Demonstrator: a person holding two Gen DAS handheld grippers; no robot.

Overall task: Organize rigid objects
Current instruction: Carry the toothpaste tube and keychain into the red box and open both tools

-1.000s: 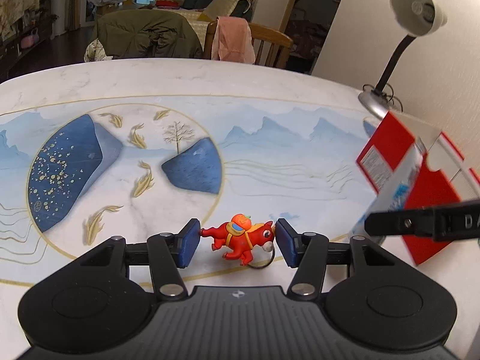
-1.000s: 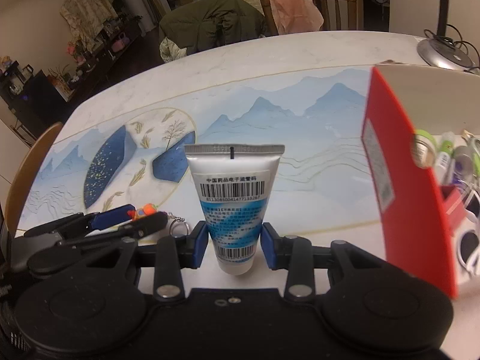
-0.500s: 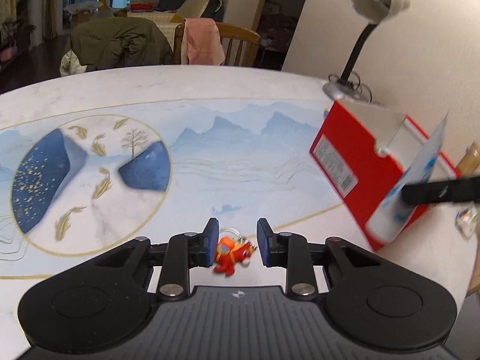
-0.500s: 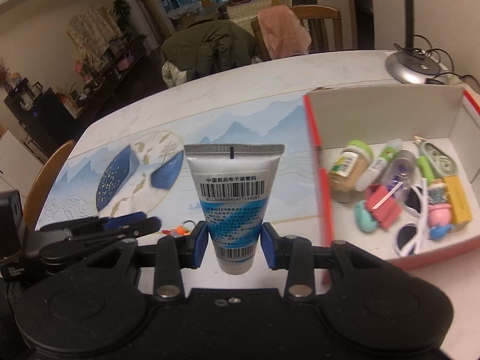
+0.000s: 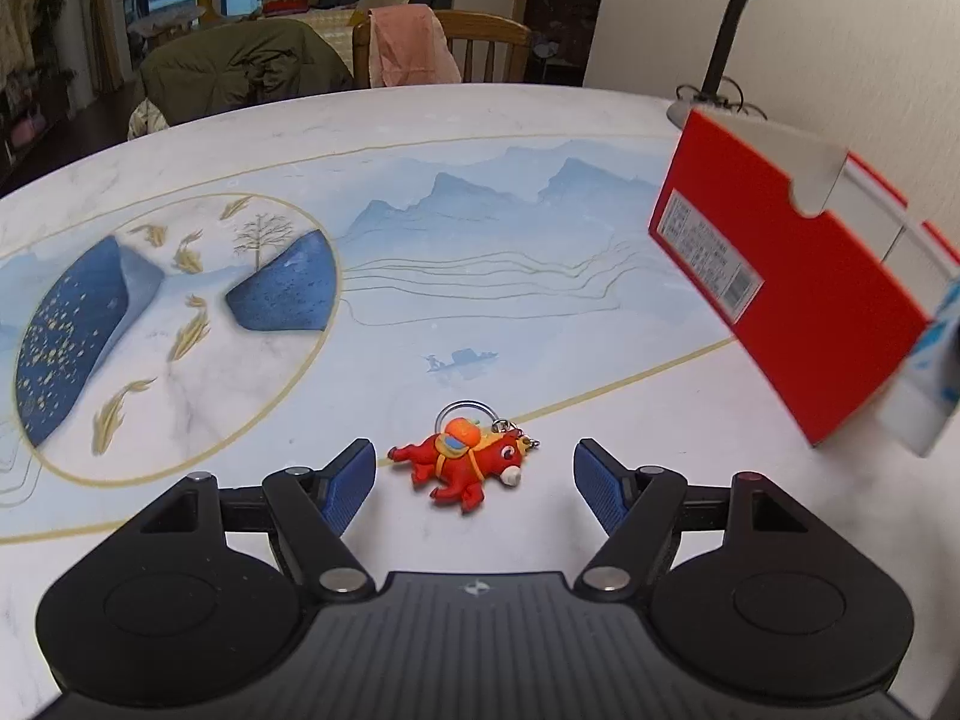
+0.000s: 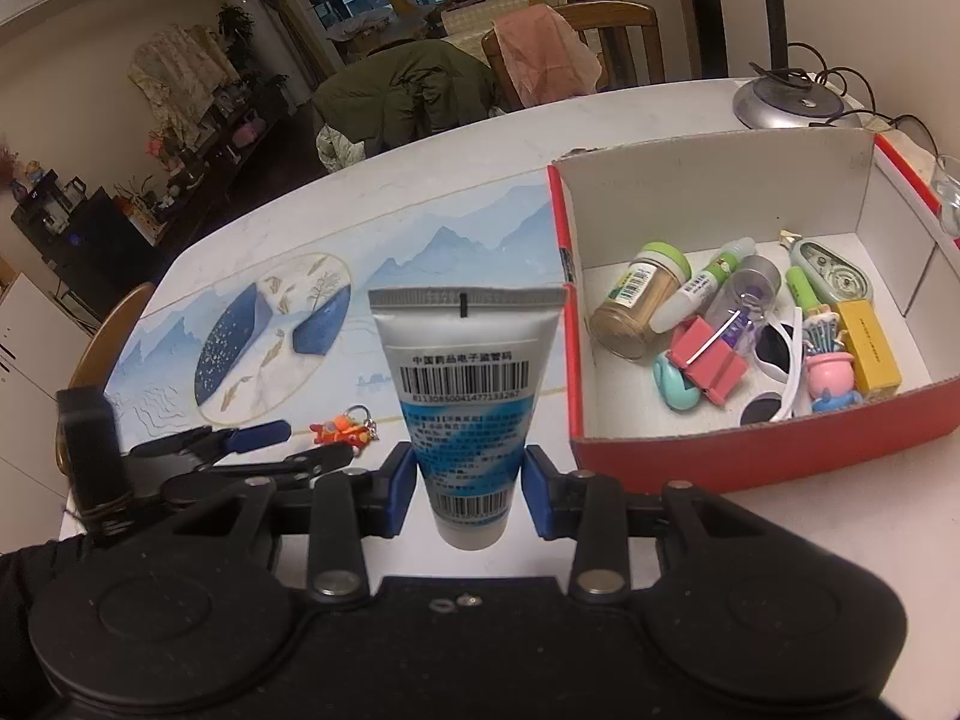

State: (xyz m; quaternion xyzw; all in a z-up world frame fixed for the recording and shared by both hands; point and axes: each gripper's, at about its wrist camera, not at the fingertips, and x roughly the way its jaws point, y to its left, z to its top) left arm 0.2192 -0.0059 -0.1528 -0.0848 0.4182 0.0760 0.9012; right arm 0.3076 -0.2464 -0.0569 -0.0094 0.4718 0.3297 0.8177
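Observation:
A red and orange toy keychain (image 5: 465, 465) lies on the table between the wide-open fingers of my left gripper (image 5: 474, 480), touching neither pad. It also shows in the right wrist view (image 6: 342, 429), beside the left gripper (image 6: 252, 444). My right gripper (image 6: 468, 495) is shut on a white and blue tube (image 6: 465, 396), held upright above the table, just left of the red box (image 6: 690, 459). The tube's blurred end shows at the right edge of the left wrist view (image 5: 927, 384). The box's red wall (image 5: 798, 300) stands to the keychain's right.
The open box holds several items: a jar (image 6: 636, 300), white sunglasses (image 6: 774, 372), a pink clip (image 6: 708, 360), a yellow block (image 6: 870, 348). A desk lamp base (image 6: 792, 102) stands behind the box. Chairs with clothes (image 5: 414, 48) stand beyond the table's far edge.
My left gripper has opened wide and the keychain now lies free between its fingers. My right gripper has carried the tube higher and nearer the box, whose inside now shows.

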